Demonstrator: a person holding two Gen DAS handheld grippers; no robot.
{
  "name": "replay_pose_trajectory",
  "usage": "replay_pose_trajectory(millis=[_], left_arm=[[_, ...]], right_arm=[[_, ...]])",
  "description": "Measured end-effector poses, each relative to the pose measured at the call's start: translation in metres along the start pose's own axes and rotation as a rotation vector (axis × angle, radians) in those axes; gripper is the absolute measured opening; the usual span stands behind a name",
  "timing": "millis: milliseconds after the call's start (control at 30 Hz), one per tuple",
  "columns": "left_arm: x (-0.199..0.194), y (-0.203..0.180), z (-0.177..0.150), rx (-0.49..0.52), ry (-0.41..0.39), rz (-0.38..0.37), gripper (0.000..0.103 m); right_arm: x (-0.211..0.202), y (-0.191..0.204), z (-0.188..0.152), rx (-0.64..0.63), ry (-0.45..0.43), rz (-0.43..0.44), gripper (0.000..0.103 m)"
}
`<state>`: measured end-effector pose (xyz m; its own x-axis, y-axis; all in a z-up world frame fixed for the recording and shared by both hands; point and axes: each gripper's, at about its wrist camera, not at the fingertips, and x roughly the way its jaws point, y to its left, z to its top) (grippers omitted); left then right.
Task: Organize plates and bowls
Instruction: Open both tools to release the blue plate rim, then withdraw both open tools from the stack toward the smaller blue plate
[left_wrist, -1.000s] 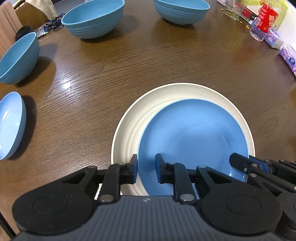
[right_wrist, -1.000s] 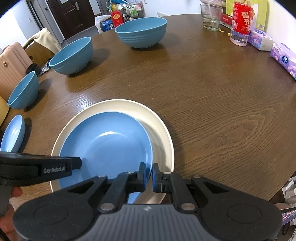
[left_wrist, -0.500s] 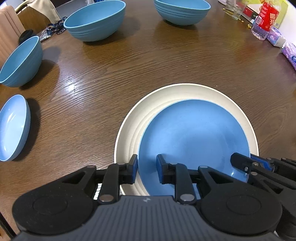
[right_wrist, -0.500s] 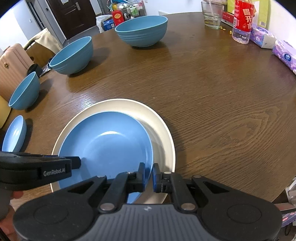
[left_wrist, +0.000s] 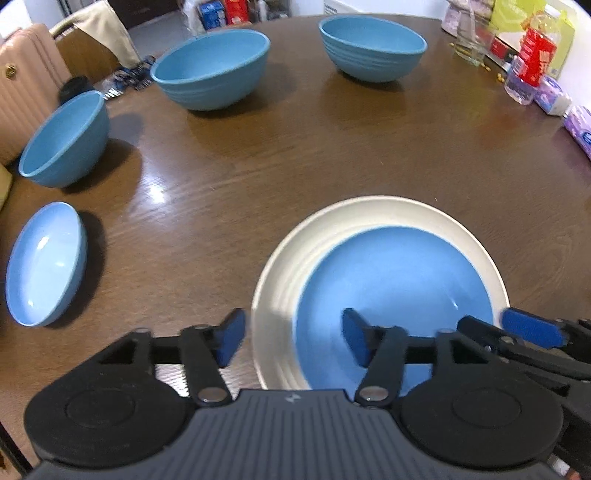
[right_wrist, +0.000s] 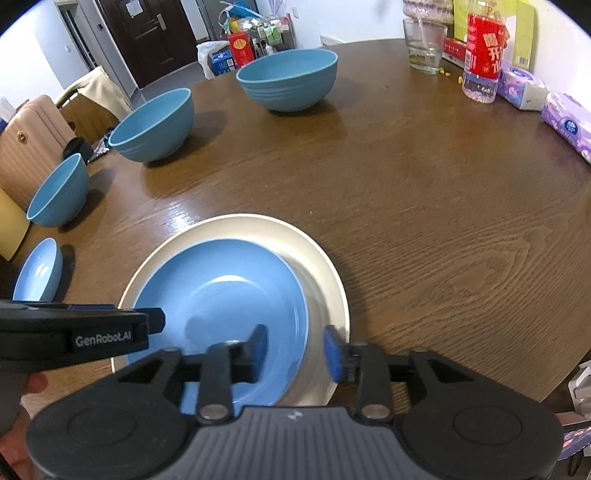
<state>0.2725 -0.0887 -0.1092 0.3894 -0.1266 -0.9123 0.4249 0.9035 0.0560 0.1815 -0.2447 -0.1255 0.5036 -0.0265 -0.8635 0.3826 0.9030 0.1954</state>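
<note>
Desk (left_wrist: 369, 147): round, brown wood, filling most of both views.
Blue plate (left_wrist: 399, 280): lies inside the white plate (left_wrist: 280, 280), lower centre-right of the left view, lower centre-left of the right view; its near rim sits toward the grippers, so more white rim shows on the far side.
Left gripper (left_wrist: 293, 338): its fingers have just been opening and now stand well apart, 1 pad over bare desk left of the white plate, the other over the blue plate; the plates' near-left rims lie in the gap, and neither pad presses on them.
Right gripper (right_wrist: 295, 349): its fingers have just been opening too, to a narrower gap; the blue plate's right rim sits between the pads, untouched.
Bowls: 3 deep blue ones stand apart across the upper left of the left view, small (left_wrist: 66, 140), medium (left_wrist: 214, 70), large (left_wrist: 373, 50).
Saucer (left_wrist: 44, 262): shallow, pale blue, at the left edge, below the small bowl.
Clutter: glass (right_wrist: 424, 46), red-labelled bottle (right_wrist: 482, 62) and tissue packs (right_wrist: 565, 122) at the upper right of the right view.
</note>
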Motion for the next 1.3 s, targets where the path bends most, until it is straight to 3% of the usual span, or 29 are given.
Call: replay_pose_trajectory(millis=[67,233,500,733,1300], left_arm=[[-0.005,0.002,0.0,-0.002,-0.014,0.005,0.065],[-0.016,0.009,-0.002,-0.031,-0.047,0.018,0.079],[-0.033,0.019,-0.007,-0.094,-0.094,0.061,0.101],[-0.043,0.032,-0.019,-0.175,-0.079,0.092,0.103],[-0.077,0.04,-0.056,-0.263,-0.111,0.134,0.103]], right_arm=[[-0.004,0.001,0.0,0.0,-0.007,0.005,0.049],[-0.013,0.003,0.0,-0.01,-0.035,0.015,0.078],[-0.028,0.004,-0.001,-0.021,-0.07,0.03,0.102],[-0.036,0.006,-0.008,-0.037,-0.072,0.02,0.103],[-0.064,0.008,-0.029,-0.077,-0.097,0.047,0.103]])
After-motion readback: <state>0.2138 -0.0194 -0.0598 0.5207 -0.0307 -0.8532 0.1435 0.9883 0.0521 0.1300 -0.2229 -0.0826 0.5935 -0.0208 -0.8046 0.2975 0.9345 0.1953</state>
